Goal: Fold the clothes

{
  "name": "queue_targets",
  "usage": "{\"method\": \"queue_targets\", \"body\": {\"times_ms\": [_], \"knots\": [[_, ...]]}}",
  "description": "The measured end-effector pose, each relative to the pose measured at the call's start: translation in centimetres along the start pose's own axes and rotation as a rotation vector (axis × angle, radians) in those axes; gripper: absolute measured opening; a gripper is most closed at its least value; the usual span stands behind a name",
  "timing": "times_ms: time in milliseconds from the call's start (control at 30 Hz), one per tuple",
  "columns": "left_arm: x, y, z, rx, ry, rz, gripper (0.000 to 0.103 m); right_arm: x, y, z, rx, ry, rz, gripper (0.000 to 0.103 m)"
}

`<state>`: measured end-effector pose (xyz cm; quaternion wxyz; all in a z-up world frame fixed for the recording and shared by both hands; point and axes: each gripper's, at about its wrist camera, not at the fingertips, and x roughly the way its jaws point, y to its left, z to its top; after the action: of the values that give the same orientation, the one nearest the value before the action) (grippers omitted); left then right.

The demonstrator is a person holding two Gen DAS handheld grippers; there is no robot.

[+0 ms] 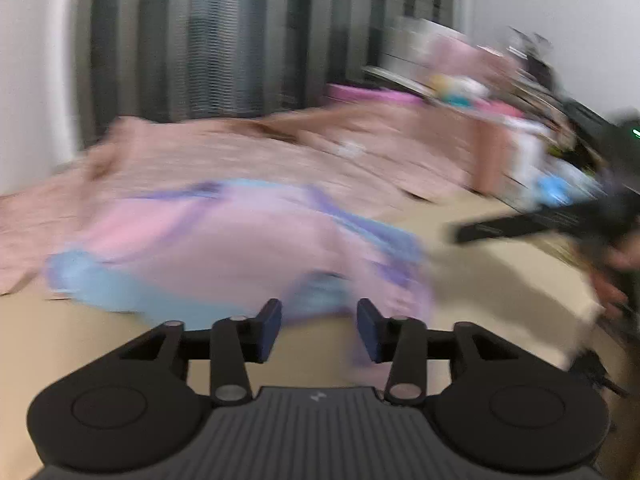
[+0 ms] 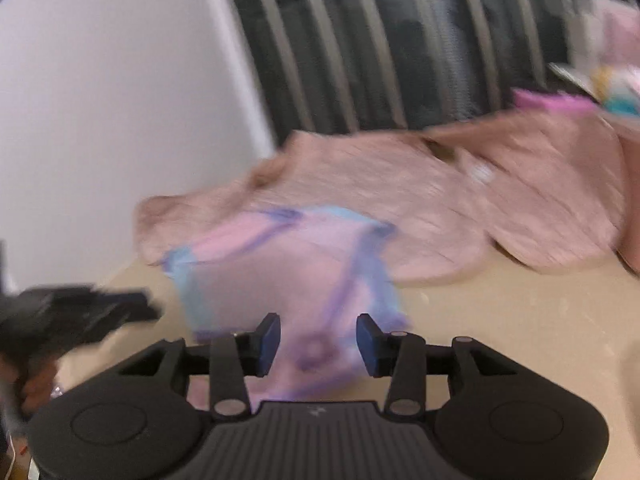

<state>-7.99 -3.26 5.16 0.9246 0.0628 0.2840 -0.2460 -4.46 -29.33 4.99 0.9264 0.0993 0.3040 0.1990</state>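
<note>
Two grippers over a garment on the table

Left gripper (image 1: 319, 330) and right gripper (image 2: 318, 338) point down, fingers apart, holding nothing; soft pink-blue garment (image 1: 224, 248) lies rumpled on beige table (image 1: 492, 280).

blur: pastel garment (image 1: 224, 248) smeared | clutter (image 1: 472, 88) unreadable | right gripper (image 1: 532, 220) edge-cut

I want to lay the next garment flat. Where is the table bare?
Bare tan table lies right of the pastel pink-and-blue garment and in front of the salmon-pink cloth; a smaller strip runs along the near edge by the left gripper. The back is covered, and the far right corner is cluttered.
</note>
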Motion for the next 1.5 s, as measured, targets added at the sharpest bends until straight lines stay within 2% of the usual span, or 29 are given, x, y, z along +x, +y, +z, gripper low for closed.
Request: {"method": "queue_targets", "body": {"times_ms": [67,167,233,267,300,333,367,467,500,533,567,600,667,733,767,800,833,867,933,1000,1133,1167,1200,1267,1333,1400,1500], "knots": [[1.0,-2.5,-0.5,0.082,0.017,-0.036,0.048,1.0,-1.5,-0.3,0.052,0.043,-0.002,0.043],[2.7,-4.3,-1.2,0.155,0.066,0.031,0.049,3.1,-2.7,-0.8,0.132,0.072,0.071,0.042],[3.3,-4.7,-1.9,0.174,0.097,0.079,0.049,4.9,-2.7,-0.8,0.163,0.091,0.084,0.04],[3.3,-4.7,-2.1,0.165,0.103,0.081,0.049,5.8,-2.8,-0.6,0.177,0.099,0.071,0.031],[3.3,-4.8,-2.2,0.156,0.11,0.082,0.05,6.6,-2.9,-0.5,0.192,0.102,0.052,0.011],[3.1,-4.9,-2.4,0.14,0.108,0.085,0.056,6.8,-3.1,-0.3,0.217,0.083,0.031,0.001],[3.0,-5.0,-2.6,0.124,0.106,0.089,0.063,6.5,-3.1,-0.3,0.25,0.048,0.047,0.0],[3.2,-6.4,-2.8,0.187,0.062,0.188,0.063,4.0,-3.2,-0.3,0.376,-0.07,0.152,0.0],[3.3,-6.6,-2.8,0.205,0.052,0.22,0.06,2.8,-3.2,-0.2,0.406,-0.108,0.184,0.0],[3.5,-6.8,-2.7,0.223,0.042,0.252,0.041,1.7,-3.1,0.0,0.433,-0.138,0.206,0.0],[3.7,-6.6,-2.6,0.224,0.047,0.264,0.014,0.5,-2.8,0.1,0.441,-0.167,0.221,0.0],[3.9,-6.1,-2.3,0.206,0.066,0.261,0.009,-0.6,-2.3,0.2,0.422,-0.19,0.219,0.0],[3.1,-4.3,-1.7,0.123,0.061,0.217,0.008,-2.5,-1.2,0.5,0.321,-0.211,0.183,0.001],[1.5,-2.0,-1.1,0.035,0.035,0.192,0.007,-3.6,0.7,0.4,0.106,-0.181,0.154,0.008],[0.6,-0.7,-0.8,-0.009,0.023,0.182,0.007,-3.7,1.9,0.0,-0.02,-0.148,0.136,0.017],[-0.3,0.6,-0.5,-0.053,0.01,0.172,0.007,-3.6,3.1,-0.5,-0.136,-0.117,0.119,0.037],[-1.1,1.6,-0.2,-0.071,0.0,0.17,0.007,-3.4,4.5,-1.2,-0.249,-0.097,0.099,0.046],[-1.9,2.3,-0.1,-0.075,-0.008,0.174,0.007,-3.0,6.1,-2.0,-0.372,-0.09,0.082,0.051],[-3.5,3.5,0.2,-0.083,-0.019,0.178,0.007,-2.0,9.0,-3.1,-0.584,-0.118,0.055,0.046],[-4.9,4.3,0.4,-0.104,-0.03,0.162,0.007,-0.7,11.7,-3.4,-0.724,-0.11,0.063,0.046],[-6.9,4.6,0.1,-0.104,-0.054,0.176,0.007,2.3,16.8,-4.4,-0.938,-0.072,0.165,0.046],[-7.3,4.7,-0.1,-0.102,-0.062,0.182,0.007,3.2,18.0,-4.8,-0.981,-0.062,0.169,0.042],[-7.7,4.9,-0.2,-0.103,-0.064,0.188,0.007,4.1,18.8,-5.1,-1.01,-0.058,0.153,0.031],[-8.3,5.1,-0.7,-0.096,-0.069,0.213,0.007,5.8,20.1,-5.8,-1.062,-0.054,0.112,0.018],[-8.8,5.3,-1.4,-0.07,-0.061,0.265,0.007,6.4,20.4,-6.2,-1.082,-0.065,0.043,0.015],[-8.9,5.4,-2.1,-0.069,-0.049,0.285,0.008,6.1,20.1,-6.3,-1.069,-0.081,-0.012,0.014],[-8.0,5.0,-3.6,-0.108,-0.031,0.319,0.02,5.9,19.4,-6.3,-1.031,-0.084,-0.097,0.014]]}}
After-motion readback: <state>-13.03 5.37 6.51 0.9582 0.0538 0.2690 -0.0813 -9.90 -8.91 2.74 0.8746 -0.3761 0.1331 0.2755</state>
